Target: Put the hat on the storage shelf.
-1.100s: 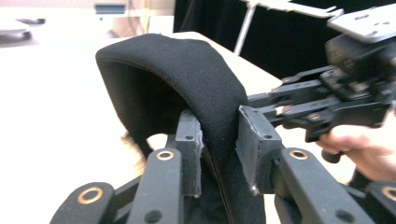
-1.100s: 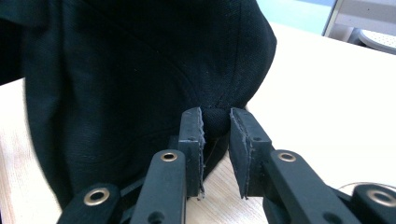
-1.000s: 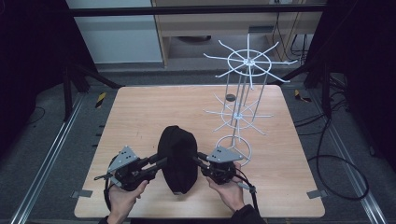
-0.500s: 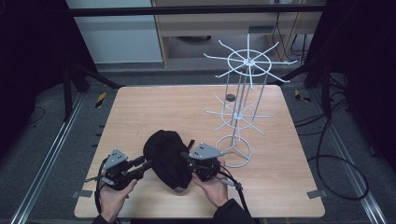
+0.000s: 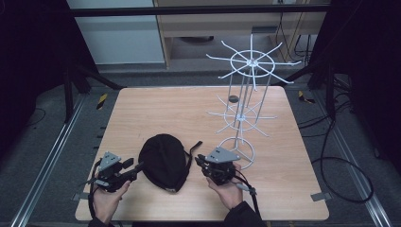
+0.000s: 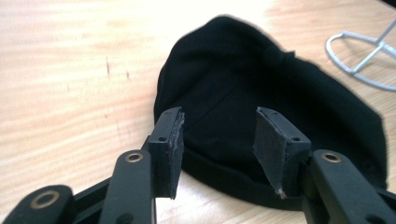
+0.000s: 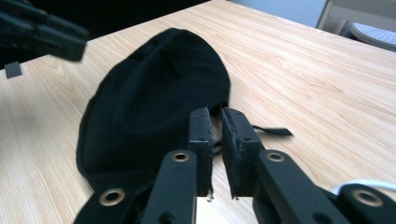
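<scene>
High view has the black cap (image 5: 164, 161) lying flat on the wooden table (image 5: 156, 109), near the person's edge, between the two grippers. Left gripper (image 5: 135, 169) sits just beside the cap's left side; its jaws have just been opening and stand wide apart, pads clear of the fabric. Right gripper (image 5: 201, 163) sits at the cap's right side, jaws nearly together with a narrow gap, having opened slightly, gripping nothing. A white wire rack (image 5: 243, 109) stands behind.

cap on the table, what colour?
Plain black, no visible pattern. The cap shows best in the left gripper view.
</scene>
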### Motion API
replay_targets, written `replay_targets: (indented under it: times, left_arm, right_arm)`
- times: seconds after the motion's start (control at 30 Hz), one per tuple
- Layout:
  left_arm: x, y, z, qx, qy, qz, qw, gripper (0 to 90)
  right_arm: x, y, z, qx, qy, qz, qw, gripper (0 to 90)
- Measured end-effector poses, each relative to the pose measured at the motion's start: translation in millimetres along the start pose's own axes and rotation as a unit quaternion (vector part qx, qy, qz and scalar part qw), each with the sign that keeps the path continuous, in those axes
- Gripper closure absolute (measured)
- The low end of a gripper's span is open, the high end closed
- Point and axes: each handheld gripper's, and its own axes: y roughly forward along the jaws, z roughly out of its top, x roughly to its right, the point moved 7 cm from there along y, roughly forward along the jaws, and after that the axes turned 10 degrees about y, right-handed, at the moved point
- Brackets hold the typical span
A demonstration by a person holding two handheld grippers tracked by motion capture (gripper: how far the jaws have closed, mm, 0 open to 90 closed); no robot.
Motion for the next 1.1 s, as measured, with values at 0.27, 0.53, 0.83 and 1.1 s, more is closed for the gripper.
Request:
replay_targets:
  times: [0.27, 0.53, 0.83, 1.1]
  left_arm:
    - [12.5, 1.0, 22.9, 0.024, 0.014, -0.018, 0.9995, 49.0]
    - [21.0, 16.1, 32.5, 0.003, 0.014, -0.007, 0.9999, 44.7]
    - [34.0, 40.8, 43.3, -0.023, 0.011, 0.010, 0.9996, 37.3]
    - [36.2, 72.1, 38.0, -0.065, -0.012, 0.022, 0.9976, 34.7]
  right_arm:
    - [43.4, -45.7, -23.0, 0.011, 0.031, -0.030, 0.9990, 69.5]
    - [63.8, -79.2, -36.6, 0.018, 0.040, -0.055, 0.9975, 64.6]
    - [105.8, -103.7, -49.0, 0.021, 0.065, -0.114, 0.9911, 58.0]
    - [128.2, -106.0, -57.0, 0.012, 0.086, -0.141, 0.9862, 55.4]
